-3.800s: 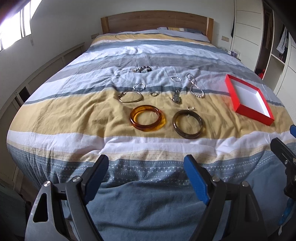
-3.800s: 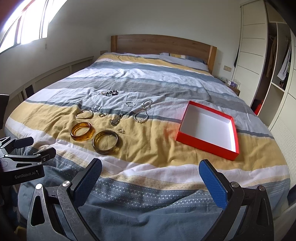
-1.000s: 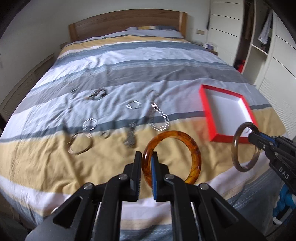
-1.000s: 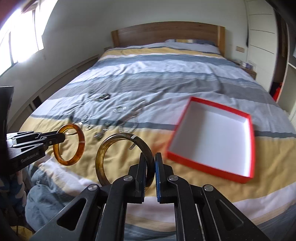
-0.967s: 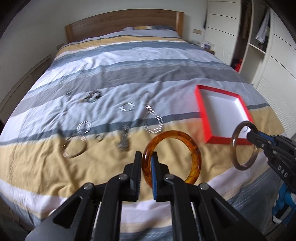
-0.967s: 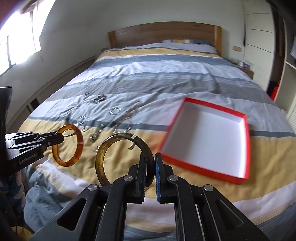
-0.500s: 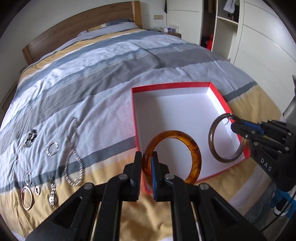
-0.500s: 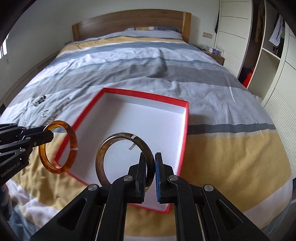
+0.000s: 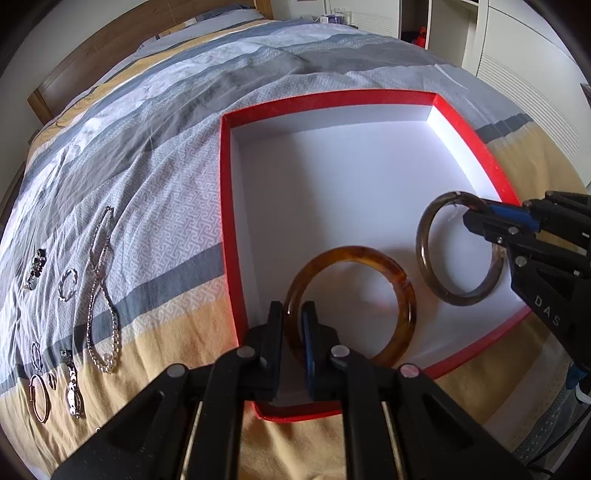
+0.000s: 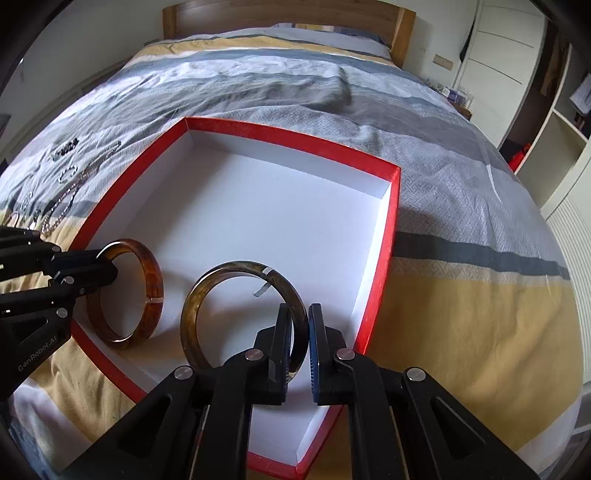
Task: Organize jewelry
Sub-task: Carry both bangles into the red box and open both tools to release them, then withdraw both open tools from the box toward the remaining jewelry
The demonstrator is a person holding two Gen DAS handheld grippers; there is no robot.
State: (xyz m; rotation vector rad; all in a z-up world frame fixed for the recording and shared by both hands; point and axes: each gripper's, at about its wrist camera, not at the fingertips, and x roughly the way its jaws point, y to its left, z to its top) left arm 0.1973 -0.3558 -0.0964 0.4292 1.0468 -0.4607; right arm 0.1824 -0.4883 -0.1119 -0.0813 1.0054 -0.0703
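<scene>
The amber bangle [image 9: 399, 280] stands between the jaws of my left gripper [image 9: 293, 317], low over the near left part of the red box [image 9: 227, 221] with its white floor. Those jaws are opening, and the pads still touch the bangle's rim. My right gripper [image 10: 299, 325] is shut on the dark brown bangle [image 10: 195, 295], held upright just above the box floor, near its front right side. The right wrist view shows the left gripper [image 10: 107, 266] and the amber bangle [image 10: 155, 277] at the box's left rim [image 10: 391, 236]. The two bangles hang side by side, apart.
Left of the box, on the striped bedspread, lie a long silver chain [image 9: 98, 280], a small silver bracelet [image 9: 68, 284], a beaded piece [image 9: 37, 266], a watch-like piece [image 9: 72, 387] and a thin bangle [image 9: 38, 397]. A wooden headboard [image 10: 288, 14] is beyond, wardrobe shelves [image 10: 554, 140] to the right.
Both grippers have carried their bangles from above the laid-out jewellery to the right, over the red box, and sunk toward its floor. The box now fills both views.
</scene>
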